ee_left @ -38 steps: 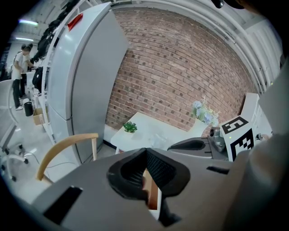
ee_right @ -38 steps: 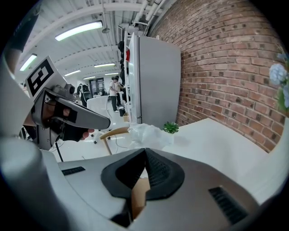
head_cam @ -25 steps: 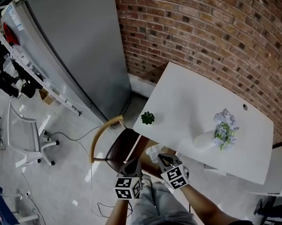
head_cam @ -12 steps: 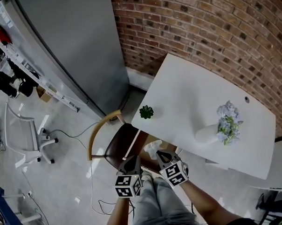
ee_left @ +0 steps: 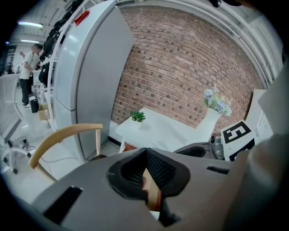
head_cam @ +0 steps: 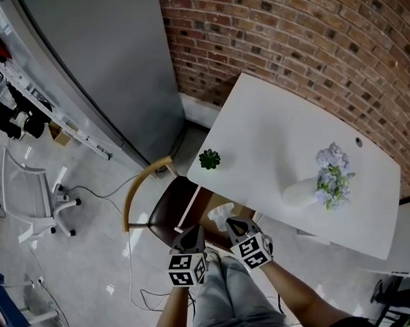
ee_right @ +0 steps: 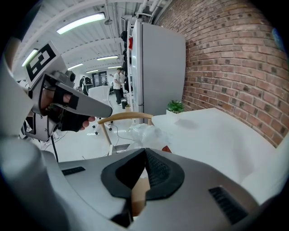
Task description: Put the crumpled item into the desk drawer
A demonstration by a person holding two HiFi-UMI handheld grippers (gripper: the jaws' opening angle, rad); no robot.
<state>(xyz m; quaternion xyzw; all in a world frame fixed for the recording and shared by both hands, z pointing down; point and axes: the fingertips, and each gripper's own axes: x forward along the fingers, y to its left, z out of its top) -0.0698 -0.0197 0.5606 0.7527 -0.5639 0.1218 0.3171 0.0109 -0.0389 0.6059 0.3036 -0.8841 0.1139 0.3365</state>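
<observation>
The crumpled white item [head_cam: 221, 215] lies at the white desk's [head_cam: 272, 143] near edge, on a brown surface [head_cam: 208, 201] that looks like the open drawer. In the right gripper view the crumpled item [ee_right: 144, 132] is just beyond the jaws, apart from them. My right gripper [head_cam: 230, 223] is shut and holds nothing, its tips [ee_right: 145, 150] pointing at the item. My left gripper [head_cam: 196, 230] hangs beside it over the chair seat. Its pads meet at the tip [ee_left: 145, 150], with nothing between them.
A chair with a curved wooden back [head_cam: 140, 189] and a dark seat stands against the desk. A small green plant [head_cam: 209, 159] and a white vase of flowers [head_cam: 326, 182] stand on the desk. A grey cabinet [head_cam: 99, 69] and a brick wall [head_cam: 308, 46] close the far side.
The head view has drifted, so the desk sits a little higher in the picture. Both grippers stay shut in about the same place near the crumpled item.
</observation>
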